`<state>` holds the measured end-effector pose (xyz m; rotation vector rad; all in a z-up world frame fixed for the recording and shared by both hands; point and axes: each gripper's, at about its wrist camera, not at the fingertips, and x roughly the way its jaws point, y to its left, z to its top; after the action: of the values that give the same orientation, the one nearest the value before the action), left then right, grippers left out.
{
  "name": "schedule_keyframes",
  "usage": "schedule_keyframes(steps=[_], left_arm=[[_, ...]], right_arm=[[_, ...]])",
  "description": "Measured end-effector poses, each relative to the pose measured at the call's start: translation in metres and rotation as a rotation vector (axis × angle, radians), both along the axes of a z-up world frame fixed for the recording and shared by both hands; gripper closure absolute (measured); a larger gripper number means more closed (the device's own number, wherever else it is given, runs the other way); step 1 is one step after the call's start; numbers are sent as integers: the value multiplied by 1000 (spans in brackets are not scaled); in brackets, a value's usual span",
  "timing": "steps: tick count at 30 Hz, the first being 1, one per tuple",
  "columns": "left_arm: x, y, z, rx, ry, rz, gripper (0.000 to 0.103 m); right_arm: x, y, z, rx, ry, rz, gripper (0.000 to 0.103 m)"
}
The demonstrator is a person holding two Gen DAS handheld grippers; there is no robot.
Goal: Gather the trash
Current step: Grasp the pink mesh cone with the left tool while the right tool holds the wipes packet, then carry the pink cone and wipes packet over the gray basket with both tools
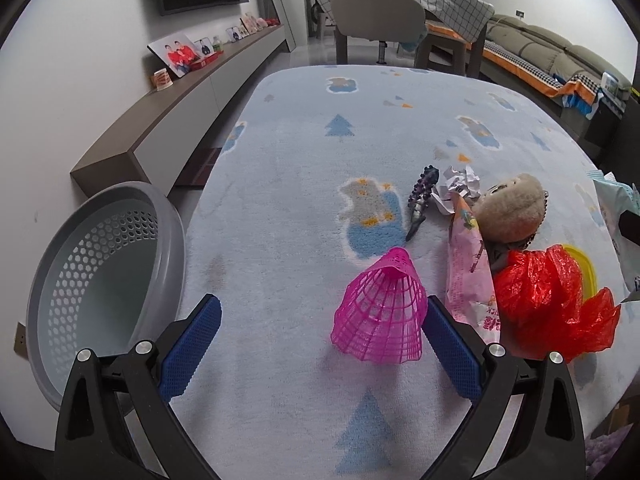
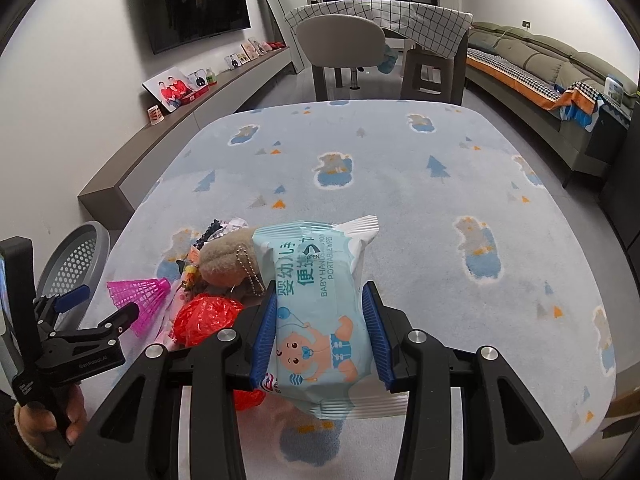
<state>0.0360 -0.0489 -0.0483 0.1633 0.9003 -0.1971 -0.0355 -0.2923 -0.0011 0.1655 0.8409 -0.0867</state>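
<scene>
On the pale-blue rug [image 1: 280,184], scattered trash [image 1: 552,300].

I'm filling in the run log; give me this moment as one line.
left gripper: open, beside pink mesh cone | right gripper: shut on wipes pack | basket: empty

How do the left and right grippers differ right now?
The left gripper stands open, while the right gripper is shut on the wipes pack. The left gripper holds nothing, with the pink mesh cone lying on the rug between its fingers near the right one; the right gripper's pads press the pack's sides. Both have blue pads and point down at the rug.
</scene>
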Motion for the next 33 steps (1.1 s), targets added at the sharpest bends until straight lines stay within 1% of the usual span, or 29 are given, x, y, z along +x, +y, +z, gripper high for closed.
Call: schedule_keyframes(steps=[3,6,10,12,13,14,15,17,19,21,22,28,30,33], left_arm=[[3,-7,-4,12,7,-8,5],[10,-11,-11,18,33,-7,6],[18,-12,-20,0,72,5,6],[20,-12,-22,-1,76,8,9],[21,-12,-22,-1,77,4,19],[21,-13,-24,-8,91,-6,25],[22,-14,-25,-19,104,-15,33],[21,-13,-24,-34,101,-24,42],[19,-13,-21,-52,105,-36,64],[18,-11,-18,-59,102,-40,68],[17,-11,-16,-55,96,-38,69],[15,-3,-1,-49,44,-19,70],[15,-1,7,-37,10,-15,70],[19,2,14,-14,-10,-17,70]], right_arm=[[0,-1,0,2,2,1,63],[0,-1,0,4,2,2,63],[0,-2,0,8,-1,5,63],[0,-2,-1,12,0,8,63],[0,-2,-1,13,1,10,63],[1,-2,-1,14,0,11,63],[1,-2,-1,14,0,13,63],[2,-2,-1,18,0,13,63],[2,-2,0,24,-3,17,63],[2,-1,0,23,-6,21,63],[2,0,0,23,-9,23,63],[10,4,-4,34,-11,28,63],[15,5,-4,49,-14,33,63],[25,8,-5,45,-15,31,63]])
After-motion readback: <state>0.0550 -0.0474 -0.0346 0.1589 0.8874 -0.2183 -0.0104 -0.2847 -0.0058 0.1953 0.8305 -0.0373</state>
